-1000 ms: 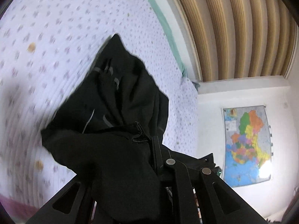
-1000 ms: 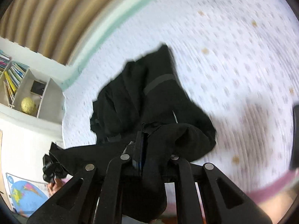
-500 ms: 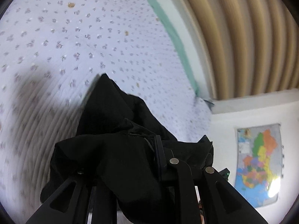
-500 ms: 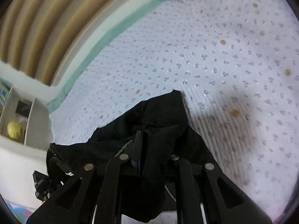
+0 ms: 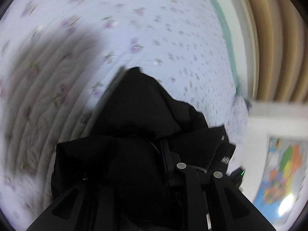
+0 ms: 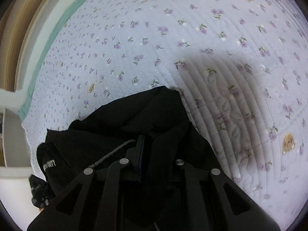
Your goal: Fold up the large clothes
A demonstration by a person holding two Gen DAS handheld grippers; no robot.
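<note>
A black garment hangs bunched from both grippers over a pale floral quilt. My left gripper is shut on a fold of the black cloth, which drapes over its fingers. My right gripper is shut on another edge of the same garment; a grey drawstring and a small white logo show on the cloth at the left. The garment's lower part touches or nearly touches the quilt; I cannot tell which. The left wrist view is motion-blurred.
The quilted bed cover fills most of both views, with a green border by a wooden slatted headboard. A coloured map hangs on the white wall. A white shelf unit stands left.
Both grippers have dropped closer to the quilt with the garment. The cloth that hung long and spread is now bunched low against the bed.
</note>
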